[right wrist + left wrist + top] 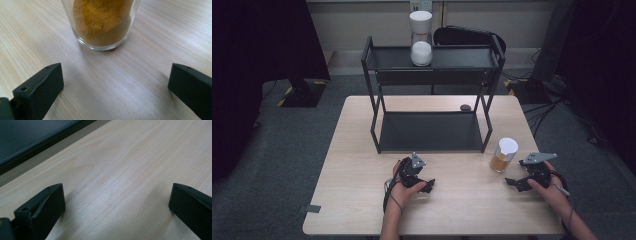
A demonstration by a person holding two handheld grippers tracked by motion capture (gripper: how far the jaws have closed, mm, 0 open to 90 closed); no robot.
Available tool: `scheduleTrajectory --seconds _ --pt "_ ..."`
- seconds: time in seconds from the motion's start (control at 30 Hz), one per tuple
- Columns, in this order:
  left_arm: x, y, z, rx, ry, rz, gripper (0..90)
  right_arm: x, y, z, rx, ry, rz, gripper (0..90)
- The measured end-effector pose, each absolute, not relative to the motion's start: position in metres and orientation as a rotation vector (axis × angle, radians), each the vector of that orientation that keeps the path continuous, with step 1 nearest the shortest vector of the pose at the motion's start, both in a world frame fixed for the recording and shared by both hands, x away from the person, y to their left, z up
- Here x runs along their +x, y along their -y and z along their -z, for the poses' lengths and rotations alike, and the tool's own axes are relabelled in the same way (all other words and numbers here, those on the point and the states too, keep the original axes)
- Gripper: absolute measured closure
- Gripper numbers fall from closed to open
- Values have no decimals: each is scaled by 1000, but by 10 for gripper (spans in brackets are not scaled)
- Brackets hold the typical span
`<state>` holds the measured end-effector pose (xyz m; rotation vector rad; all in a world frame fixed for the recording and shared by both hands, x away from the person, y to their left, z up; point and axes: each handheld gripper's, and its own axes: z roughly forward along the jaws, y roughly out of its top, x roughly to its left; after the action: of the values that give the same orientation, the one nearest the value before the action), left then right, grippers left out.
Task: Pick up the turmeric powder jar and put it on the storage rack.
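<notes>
On the pale wooden table (pixel 362 200), just ahead of my right gripper (pixel 518 184), a glass jar (pixel 504 155) of orange-brown powder stands upright under a white lid, near the right front leg of the black two-tier rack (pixel 432 131). From the right gripper view, the jar's (pixel 101 23) rounded clear base sits square on the wood, a short way beyond my two black jaws, which stand spread wide with only bare table between them. My left gripper (pixel 424 185) rests at the table's middle, its jaws likewise spread over empty wood (pixel 130 170), touching nothing.

I judge the jar to be rigid, smooth and breakable: glass that could slip under hard pads, with loose powder giving it moderate weight low down. Its long axis runs straight up, lid on top, and it should stay that way so the contents do not shift. The sensible hold, to my eye, is across the straight wall around mid-height, below the lid, jaws level on opposite sides. A second, white-filled jar (pixel 421 39) already stands on the rack's top shelf.
</notes>
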<state>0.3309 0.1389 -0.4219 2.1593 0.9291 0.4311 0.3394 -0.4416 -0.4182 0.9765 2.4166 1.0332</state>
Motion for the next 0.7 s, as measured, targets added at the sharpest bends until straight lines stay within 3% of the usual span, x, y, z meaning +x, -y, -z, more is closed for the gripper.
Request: scheduleTrajectory --seconds 0.7 --pt "331 -139 422 2159 -929 -431 0 355 431 394 938 -2382 -1135 18"
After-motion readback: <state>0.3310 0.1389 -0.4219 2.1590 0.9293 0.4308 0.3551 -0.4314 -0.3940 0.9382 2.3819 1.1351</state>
